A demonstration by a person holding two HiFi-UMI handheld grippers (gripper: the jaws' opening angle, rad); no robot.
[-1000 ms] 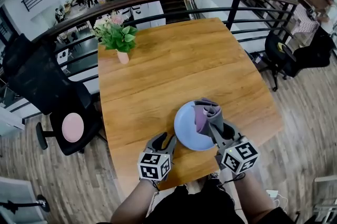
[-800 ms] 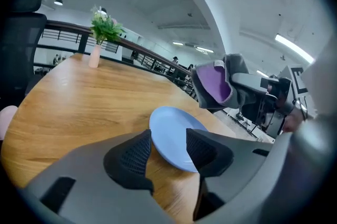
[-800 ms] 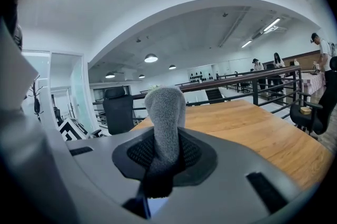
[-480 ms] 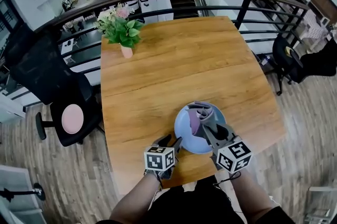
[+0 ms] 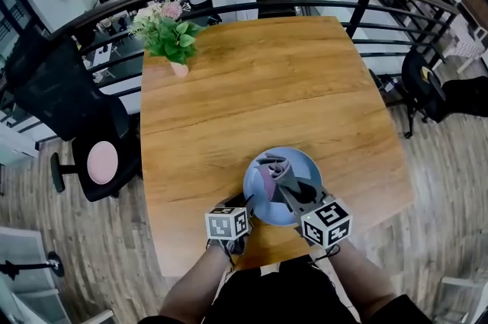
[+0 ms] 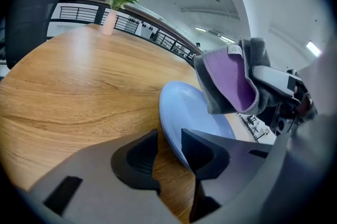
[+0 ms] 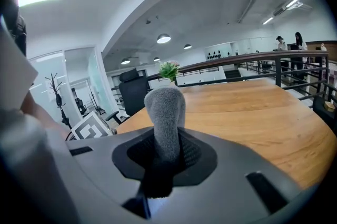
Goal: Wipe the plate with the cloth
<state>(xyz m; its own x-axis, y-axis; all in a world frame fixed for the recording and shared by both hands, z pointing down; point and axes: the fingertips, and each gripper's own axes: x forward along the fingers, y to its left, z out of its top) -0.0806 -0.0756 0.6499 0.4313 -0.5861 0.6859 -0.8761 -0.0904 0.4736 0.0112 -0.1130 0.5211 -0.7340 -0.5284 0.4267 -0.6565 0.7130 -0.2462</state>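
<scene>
A person stands at the near edge of a wooden table (image 5: 252,86), seen from above, with a gripper in each hand. A pale blue plate (image 6: 184,107) lies low in the frame, just right of centre, close to the table's near edge. A small potted plant (image 5: 169,36) stands far off at the upper left.

The right gripper (image 7: 164,157) is clamped tight on a grey and purple cloth (image 6: 231,80). The bunched cloth sticks up past its jaws and hangs over the plate, at or just above its surface.

The left gripper (image 6: 168,146) reaches the plate's near left rim. Its jaws are part open and have just been closing. The rim sits between them, against one pad, with a sliver of bare wood showing before the other, so the plate does not look pinched yet.

The step in hand appears to be steadying the plate before wiping. Next, the left jaws likely need to finish closing on the rim. The right gripper would then press the cloth down and sweep it across the plate.
</scene>
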